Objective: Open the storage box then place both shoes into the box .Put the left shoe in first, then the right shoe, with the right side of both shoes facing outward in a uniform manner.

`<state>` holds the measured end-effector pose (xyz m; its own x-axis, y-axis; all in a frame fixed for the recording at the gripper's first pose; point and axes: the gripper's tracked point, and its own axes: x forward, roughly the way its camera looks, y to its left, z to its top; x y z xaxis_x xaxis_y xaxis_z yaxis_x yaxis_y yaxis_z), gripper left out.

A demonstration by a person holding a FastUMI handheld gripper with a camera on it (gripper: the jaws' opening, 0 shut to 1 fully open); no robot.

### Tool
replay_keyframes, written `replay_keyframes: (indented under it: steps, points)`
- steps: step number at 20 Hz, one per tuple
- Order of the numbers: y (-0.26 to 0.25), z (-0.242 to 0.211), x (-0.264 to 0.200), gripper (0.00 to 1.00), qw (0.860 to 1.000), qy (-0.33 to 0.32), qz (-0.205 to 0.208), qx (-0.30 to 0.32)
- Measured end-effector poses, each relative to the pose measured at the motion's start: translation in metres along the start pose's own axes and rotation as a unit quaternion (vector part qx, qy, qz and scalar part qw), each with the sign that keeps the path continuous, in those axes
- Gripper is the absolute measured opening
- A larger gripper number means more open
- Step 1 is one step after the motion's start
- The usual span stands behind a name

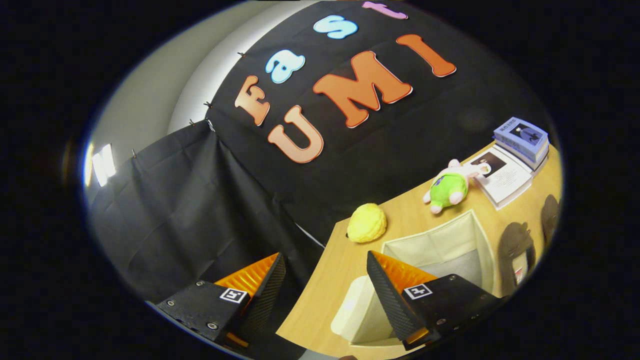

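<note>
An open beige fabric storage box [450, 245] stands on the wooden table [325, 295], just ahead of and partly behind my right finger. Its pale lid [357, 312] hangs down at the near side, beside that finger. Two dark shoes [517, 250] lie on the table to the right of the box; the further one [550, 212] is partly cut off. My gripper [325, 270] is open, tilted, held above the table's left corner with nothing between its fingers.
A yellow plush ball [367, 223] sits near the table's far-left corner. A green and white plush toy [450, 187] lies beyond the box. Books [520, 140] are stacked at the far right, on an open booklet [502, 177]. Black cloth hangs behind and to the left.
</note>
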<state>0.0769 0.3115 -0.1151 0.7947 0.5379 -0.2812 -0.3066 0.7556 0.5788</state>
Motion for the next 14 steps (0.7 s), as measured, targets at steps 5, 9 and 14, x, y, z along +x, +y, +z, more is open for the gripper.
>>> replay_keyframes:
  steps: [5,9,14]
  points:
    - [-0.068,0.031,-0.045,0.98,0.996,-0.046,-0.059,-0.046]
    - [-0.131,0.039,-0.078,0.98,0.989,-0.065,-0.112,-0.071]
    - [-0.207,0.026,-0.098,0.98,0.980,-0.057,-0.175,-0.081]
